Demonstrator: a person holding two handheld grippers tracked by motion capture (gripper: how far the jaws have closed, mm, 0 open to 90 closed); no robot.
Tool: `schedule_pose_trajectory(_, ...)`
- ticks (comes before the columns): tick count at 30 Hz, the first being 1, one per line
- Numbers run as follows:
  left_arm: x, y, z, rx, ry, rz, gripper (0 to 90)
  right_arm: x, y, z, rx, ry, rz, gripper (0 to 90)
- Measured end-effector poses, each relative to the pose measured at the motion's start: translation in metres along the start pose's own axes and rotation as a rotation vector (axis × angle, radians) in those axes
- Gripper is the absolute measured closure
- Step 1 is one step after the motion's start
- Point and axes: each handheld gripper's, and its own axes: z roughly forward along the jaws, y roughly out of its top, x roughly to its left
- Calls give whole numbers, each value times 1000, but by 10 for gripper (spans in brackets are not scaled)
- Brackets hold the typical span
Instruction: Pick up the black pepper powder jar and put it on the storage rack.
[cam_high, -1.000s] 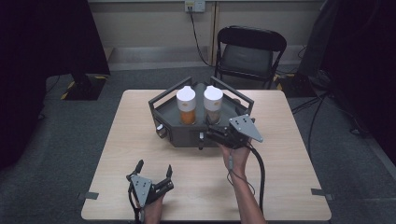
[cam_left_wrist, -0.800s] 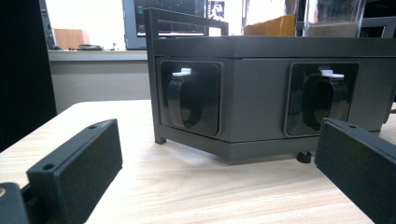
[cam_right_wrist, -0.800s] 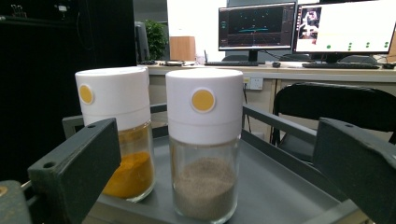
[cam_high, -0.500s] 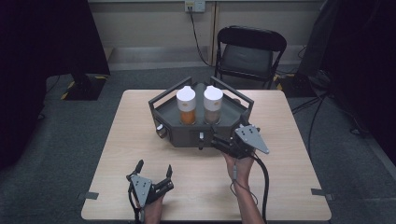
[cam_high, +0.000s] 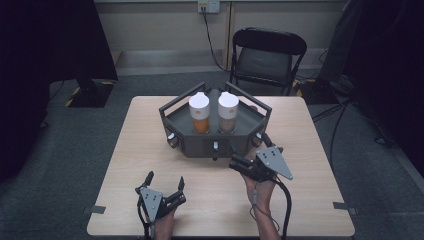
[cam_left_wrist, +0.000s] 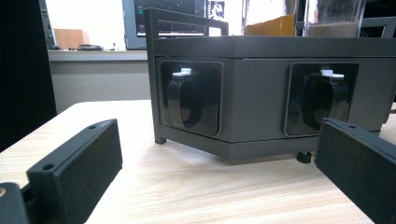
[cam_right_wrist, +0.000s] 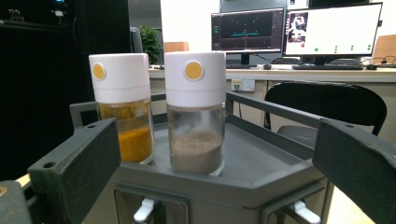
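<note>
1. My left claw (cam_high: 164, 186) rests at seven o'clock on the table (cam_high: 125, 165) — jaws wide apart, holding nothing.
2. The grey rack (cam_high: 214, 135) sits at centre, carrying an orange jar (cam_high: 199, 113) and a brown jar (cam_high: 228, 112).
3. My right claw (cam_high: 239, 161) hovers at five o'clock, just before the rack — open, empty.

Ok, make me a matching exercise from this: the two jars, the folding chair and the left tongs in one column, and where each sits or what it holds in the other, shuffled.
Column one:
1. left jar
2. right jar
3. folding chair
4. left tongs

Column two:
A. behind the table
B. orange powder
C. open, above the near table edge
D. grey-brown powder

Pairs: 1-B, 2-D, 3-A, 4-C
</note>
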Motion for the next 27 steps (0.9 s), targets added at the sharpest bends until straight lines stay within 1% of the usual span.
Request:
schedule_pose_trajectory(6,0,0,0,0,0,0,3,0,-8,-9,-5,-7,-4,0)
schedule_pose_trajectory(8,0,0,0,0,0,0,3,1,-9,-11,4,-11,-9,0)
schedule_pose_trajectory(15,0,0,0,0,0,0,3,1,-20,-21,-5,-25,-16,0)
schedule_pose_trajectory(18,0,0,0,0,0,0,3,3,-28,-27,-23,-28,-18,0)
schedule_pose_trajectory(27,0,0,0,0,0,0,3,7,-43,-39,-9,-33,-21,0)
